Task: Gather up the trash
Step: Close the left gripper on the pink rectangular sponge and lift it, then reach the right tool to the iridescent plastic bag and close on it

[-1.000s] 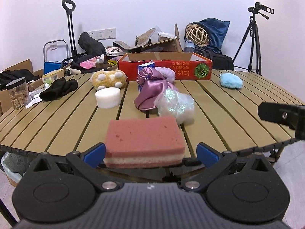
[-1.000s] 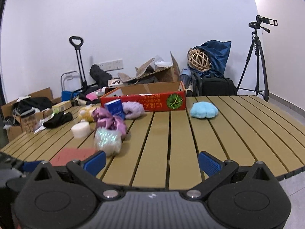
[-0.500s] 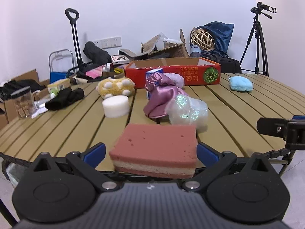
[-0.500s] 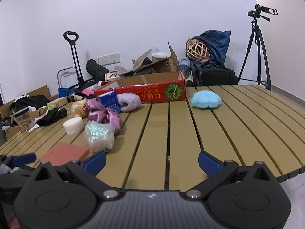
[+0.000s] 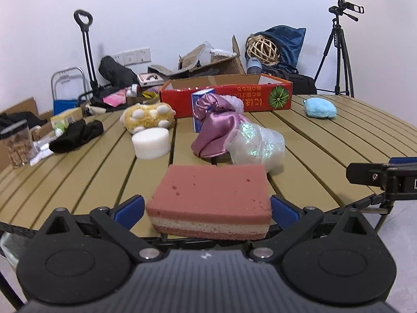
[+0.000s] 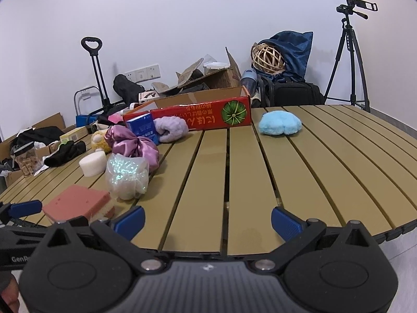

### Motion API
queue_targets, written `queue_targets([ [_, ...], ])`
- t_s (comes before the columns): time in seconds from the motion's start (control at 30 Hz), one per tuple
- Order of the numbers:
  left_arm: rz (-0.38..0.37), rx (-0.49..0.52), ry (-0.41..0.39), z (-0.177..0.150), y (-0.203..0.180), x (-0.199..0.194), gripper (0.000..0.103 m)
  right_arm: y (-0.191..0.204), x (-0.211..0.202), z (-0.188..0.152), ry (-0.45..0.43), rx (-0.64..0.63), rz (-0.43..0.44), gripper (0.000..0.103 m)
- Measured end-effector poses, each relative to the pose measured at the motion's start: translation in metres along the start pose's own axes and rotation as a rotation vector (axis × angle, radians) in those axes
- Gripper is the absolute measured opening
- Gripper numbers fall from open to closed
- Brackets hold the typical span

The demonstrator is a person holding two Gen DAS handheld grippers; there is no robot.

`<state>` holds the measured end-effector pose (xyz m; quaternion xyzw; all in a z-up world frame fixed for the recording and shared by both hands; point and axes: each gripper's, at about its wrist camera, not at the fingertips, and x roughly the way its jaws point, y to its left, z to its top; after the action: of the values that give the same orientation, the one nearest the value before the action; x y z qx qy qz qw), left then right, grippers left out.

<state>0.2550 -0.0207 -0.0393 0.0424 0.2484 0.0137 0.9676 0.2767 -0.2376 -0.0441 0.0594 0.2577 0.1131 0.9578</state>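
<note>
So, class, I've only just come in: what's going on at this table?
A person is working with two handheld grippers at a slatted table strewn with odds and ends. The left gripper has a pink layered sponge between its fingers at the near edge. The right gripper is open and empty over bare slats. Behind the sponge sit an iridescent plastic bag, a purple satin cloth and a white foam disc.

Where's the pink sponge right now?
The pink sponge is between the left hand-held gripper fingers at the table's near edge, just before the glittery plastic bag.
</note>
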Motion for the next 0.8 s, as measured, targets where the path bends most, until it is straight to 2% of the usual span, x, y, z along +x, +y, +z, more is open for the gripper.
queue_targets([
  [0.33, -0.040, -0.028, 0.016, 0.000, 0.008, 0.015, 0.103, 0.004, 0.003, -0.003, 0.002, -0.011, 0.017, 0.103],
  [0.47, -0.058, -0.055, 0.011, 0.000, 0.015, 0.017, 0.099, 0.006, 0.003, -0.002, -0.007, -0.012, 0.033, 0.103],
  [0.8, -0.018, -0.078, -0.050, 0.005, 0.026, 0.007, 0.097, 0.029, 0.014, 0.004, -0.015, -0.042, 0.081, 0.103],
])
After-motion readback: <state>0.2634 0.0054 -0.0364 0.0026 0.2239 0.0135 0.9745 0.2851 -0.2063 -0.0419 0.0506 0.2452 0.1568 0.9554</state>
